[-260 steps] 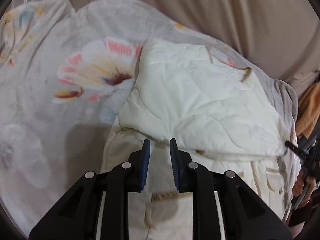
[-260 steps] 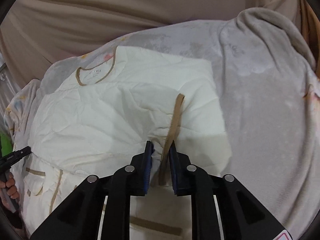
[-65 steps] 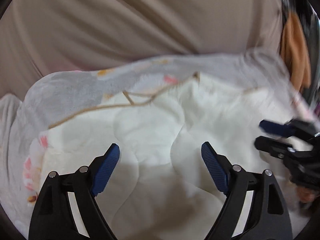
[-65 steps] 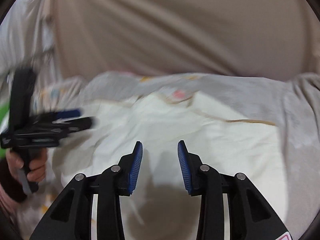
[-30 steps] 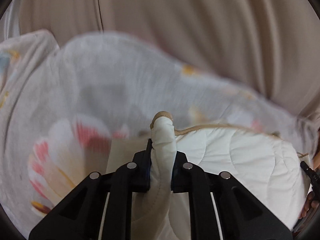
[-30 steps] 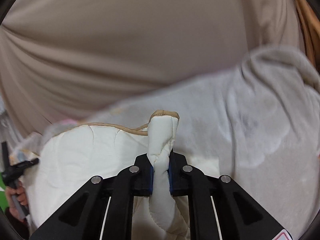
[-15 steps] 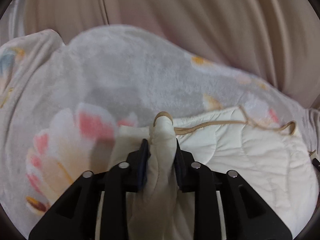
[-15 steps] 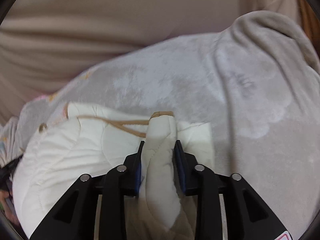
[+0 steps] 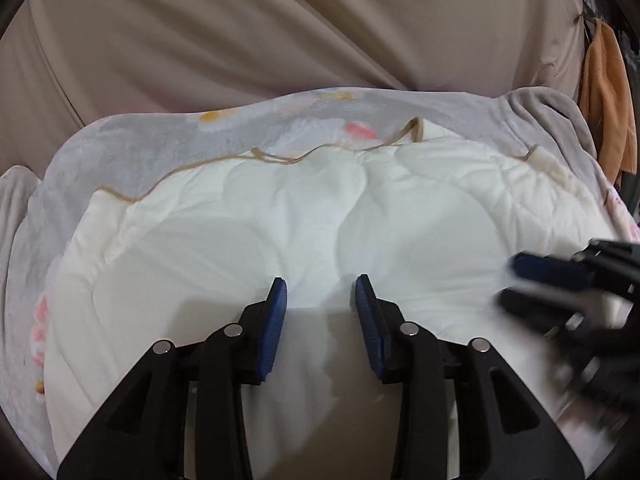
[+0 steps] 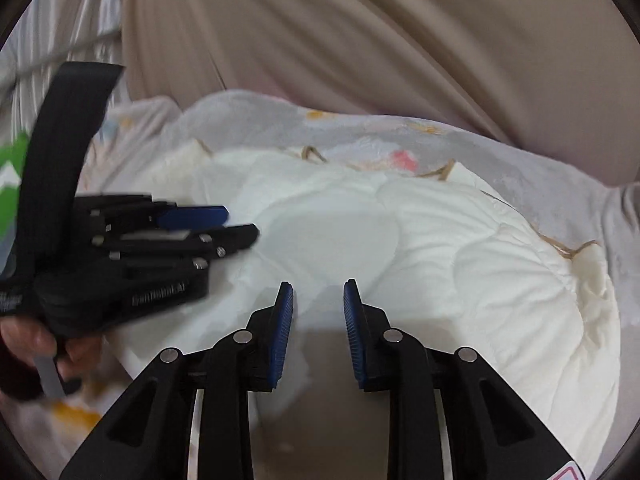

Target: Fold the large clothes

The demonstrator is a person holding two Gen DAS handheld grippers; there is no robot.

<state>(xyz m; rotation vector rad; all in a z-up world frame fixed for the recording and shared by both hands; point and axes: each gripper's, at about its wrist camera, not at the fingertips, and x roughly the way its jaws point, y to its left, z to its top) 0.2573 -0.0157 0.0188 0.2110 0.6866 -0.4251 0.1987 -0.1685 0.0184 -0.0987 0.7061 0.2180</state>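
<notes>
A cream quilted garment with tan trim lies folded in a thick bundle on a grey flowered blanket. My left gripper hovers over the garment's near part, its jaws opening and nothing between them. My right gripper hangs over the same garment, its jaws closing on nothing. Each gripper appears blurred in the other's view: the right gripper at the right edge, the left gripper at the left with a person's hand on its handle.
A beige curtain hangs close behind the blanket. An orange cloth hangs at the far right. Something green shows at the left edge behind the left gripper. Bare blanket lies right of the garment.
Both grippers have let go of the garment corners they pinched. They have rolled and swung in over the middle of the folded garment, close to each other.
</notes>
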